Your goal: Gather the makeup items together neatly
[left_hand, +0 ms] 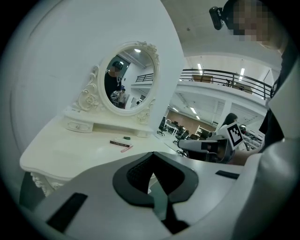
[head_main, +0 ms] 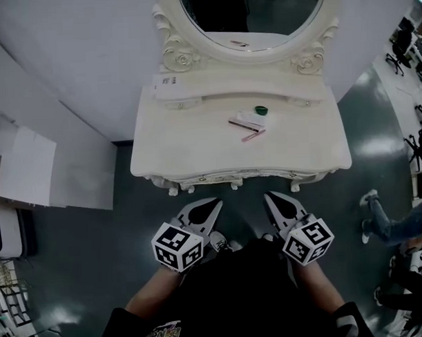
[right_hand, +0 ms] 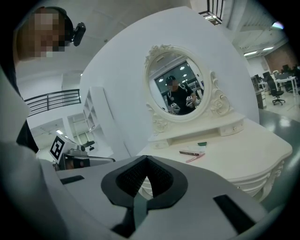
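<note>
Both closed: left gripper (head_main: 216, 202), right gripper (head_main: 268, 195).

Head view: taken from above the person, facing steeply down. The vanity table (head_main: 189, 148) is placed at 12 o'clock, with its whole top and the lower arc of the oval mirror (head_main: 251, 18) covered from moderate range. The left gripper (head_main: 213, 203) and right gripper (head_main: 271, 196) are recorded at 6 o'clock of the table, just short of its front edge.

Left gripper view: taken low, along its own jaws, with the table held at 10 o'clock in frame.

Right gripper view: likewise low, with the table held at 2 o'clock.

The tabletop, mirror and makeup items (head_main: 249, 123) are shared by all three views. The opposite gripper is caught in each gripper view.
</note>
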`<state>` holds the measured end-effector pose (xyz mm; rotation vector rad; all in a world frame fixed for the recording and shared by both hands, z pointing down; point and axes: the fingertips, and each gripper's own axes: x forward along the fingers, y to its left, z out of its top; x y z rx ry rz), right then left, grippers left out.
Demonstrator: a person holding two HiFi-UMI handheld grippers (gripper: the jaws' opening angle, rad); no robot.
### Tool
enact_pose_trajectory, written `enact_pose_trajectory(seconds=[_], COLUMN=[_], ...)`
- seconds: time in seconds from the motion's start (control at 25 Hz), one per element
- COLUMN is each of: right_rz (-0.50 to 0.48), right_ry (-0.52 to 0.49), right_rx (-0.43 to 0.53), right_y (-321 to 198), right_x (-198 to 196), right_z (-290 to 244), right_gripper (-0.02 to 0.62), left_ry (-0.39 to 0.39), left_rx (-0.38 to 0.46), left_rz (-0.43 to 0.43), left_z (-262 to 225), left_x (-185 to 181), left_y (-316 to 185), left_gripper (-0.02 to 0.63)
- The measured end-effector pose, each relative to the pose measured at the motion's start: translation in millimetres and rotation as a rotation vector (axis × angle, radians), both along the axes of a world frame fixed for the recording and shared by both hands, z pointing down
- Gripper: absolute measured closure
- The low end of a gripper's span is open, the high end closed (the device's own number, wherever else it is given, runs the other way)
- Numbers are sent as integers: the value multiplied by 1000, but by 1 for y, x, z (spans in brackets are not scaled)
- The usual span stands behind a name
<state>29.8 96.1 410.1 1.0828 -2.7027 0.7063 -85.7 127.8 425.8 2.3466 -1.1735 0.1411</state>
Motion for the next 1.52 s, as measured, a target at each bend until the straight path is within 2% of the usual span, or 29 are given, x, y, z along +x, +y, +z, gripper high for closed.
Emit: enact_pose_trajectory(seconds=[0.28,0.52,1.04,1.32,1.52], right_rz=[-10,-80,-145,-208,-302], right_ry=[28,61,149,225,339], right_rx=[-5,23,-1,-8,14], right_y=[-18,-46,-140,-178,-206], right_x=[-11,-21,16,26,28], right_z=[1,-5,31,63,90], right_gripper=[568,567,568,566,564], left_ry=[13,23,15,8,9], left_rx=[2,-3,-40,-76,-98], left_rz=[-31,-92,-178,-212,-238], left_z=[-2,-2,6,20,26], left_x=[-16,-22,6,19,24], left_y=[-12,-30,-84,-108,-123], left_gripper=[598,598,598,598,598])
